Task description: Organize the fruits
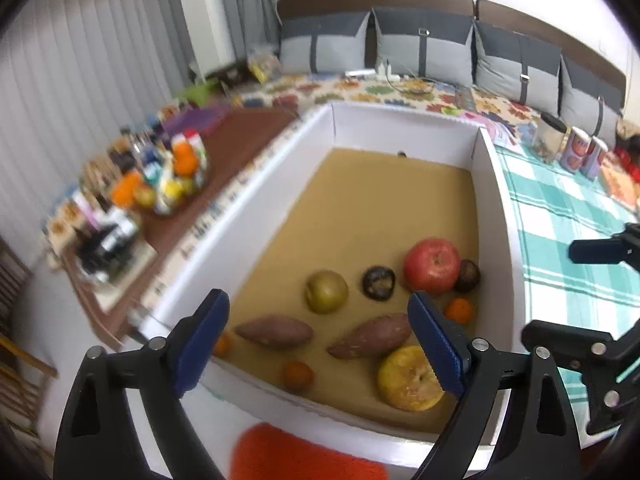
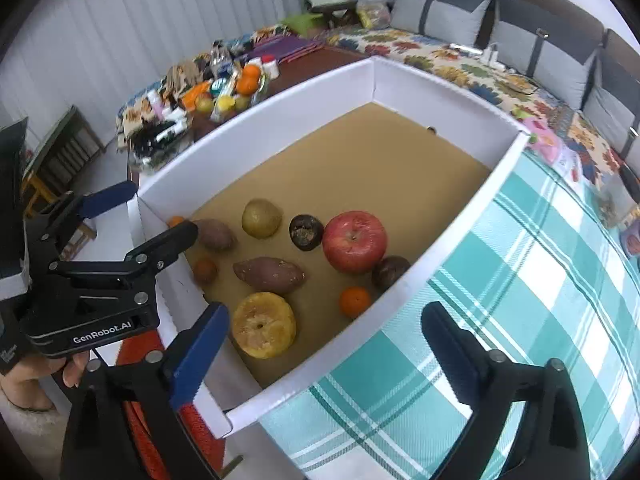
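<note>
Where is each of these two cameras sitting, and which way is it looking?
Left wrist: on the left gripper, looking down into the white box; right gripper at the right edge.
Right wrist: on the right gripper, over the box's corner and checked cloth; left gripper and fingers show.
Shared: the red apple and the box.

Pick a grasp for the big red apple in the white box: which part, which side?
Take the big red apple across its widest middle, coming from above. It sits stem-up on the brown floor of the white box, and a dark round fruit touches its wall side, so close along the free axis, clear of that neighbour.
</note>
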